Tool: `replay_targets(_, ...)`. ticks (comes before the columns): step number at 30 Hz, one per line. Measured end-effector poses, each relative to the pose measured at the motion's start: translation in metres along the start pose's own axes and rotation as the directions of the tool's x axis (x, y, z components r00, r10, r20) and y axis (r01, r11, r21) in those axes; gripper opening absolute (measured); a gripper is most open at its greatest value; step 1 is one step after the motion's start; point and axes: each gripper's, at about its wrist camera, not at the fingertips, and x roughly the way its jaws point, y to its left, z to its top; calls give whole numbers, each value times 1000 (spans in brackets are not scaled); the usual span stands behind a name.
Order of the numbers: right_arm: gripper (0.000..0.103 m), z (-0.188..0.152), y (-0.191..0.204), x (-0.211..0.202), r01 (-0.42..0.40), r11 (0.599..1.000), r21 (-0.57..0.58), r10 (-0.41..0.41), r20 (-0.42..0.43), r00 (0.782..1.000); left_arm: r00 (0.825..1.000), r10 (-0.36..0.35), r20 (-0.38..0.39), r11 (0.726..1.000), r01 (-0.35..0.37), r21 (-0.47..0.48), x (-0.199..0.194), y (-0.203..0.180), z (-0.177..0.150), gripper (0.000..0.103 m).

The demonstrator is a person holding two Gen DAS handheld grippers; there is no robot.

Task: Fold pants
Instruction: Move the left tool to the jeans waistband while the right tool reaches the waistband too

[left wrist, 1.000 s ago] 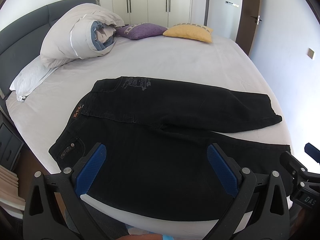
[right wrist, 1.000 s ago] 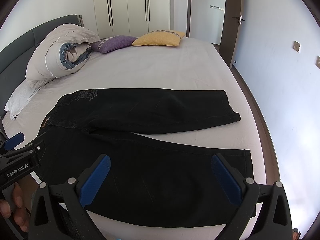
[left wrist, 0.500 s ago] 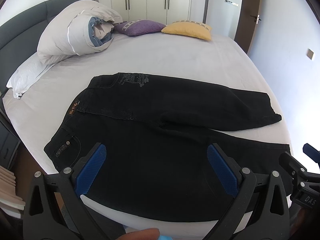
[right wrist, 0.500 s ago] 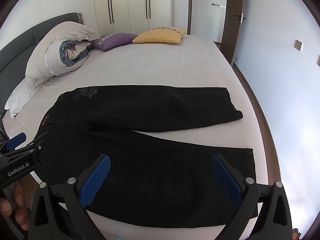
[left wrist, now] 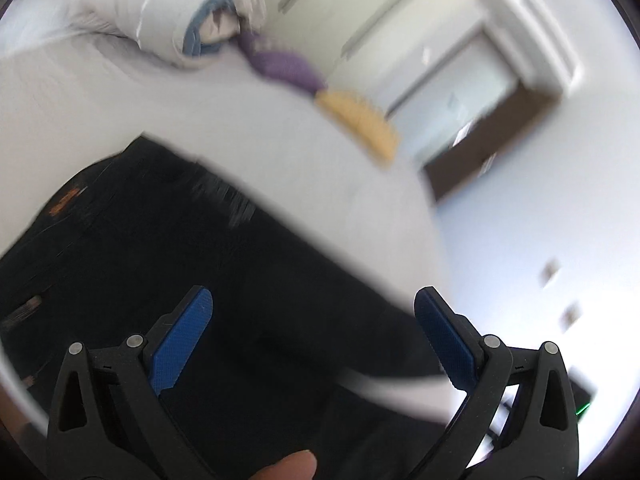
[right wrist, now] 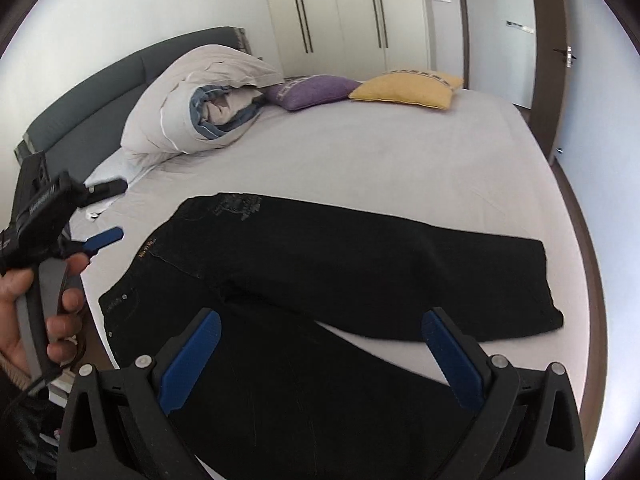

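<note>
Black pants point(right wrist: 340, 264) lie flat on the white bed point(right wrist: 380, 160), waistband to the left, both legs spread to the right. My right gripper point(right wrist: 320, 344) is open and empty above the near leg. My left gripper point(left wrist: 314, 328) is open and empty over the pants point(left wrist: 180, 272); its view is blurred and tilted. In the right wrist view the left gripper point(right wrist: 102, 220) is held by a hand at the far left, off the waistband's side.
A rolled white duvet point(right wrist: 200, 108) lies at the head of the bed, with a purple cushion point(right wrist: 312, 90) and a yellow cushion point(right wrist: 408, 88) beside it. A grey headboard point(right wrist: 100, 92) is at the left. Wardrobe doors point(right wrist: 340, 12) stand behind.
My left gripper has swung up and to the left beside the waistband, tilting sharply and blurring its view. My right gripper has shifted slightly left. Both stay open.
</note>
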Motion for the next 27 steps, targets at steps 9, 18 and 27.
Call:
replay_targets(9,103,73,-19,86,-181,953,-241,170,-66,983,981,182,-69,950,-157,269,116,2,141,103)
replay_targets(18,97,96,-40,160,-321,879,-353,260,-210,942,845,509,-164,519,-149,842,250,35,140,101)
replay_targets(27,83,98,-55,212,-384,853,-353,291,-289,912,730,632,-260,356,23,934,324,109,102,88)
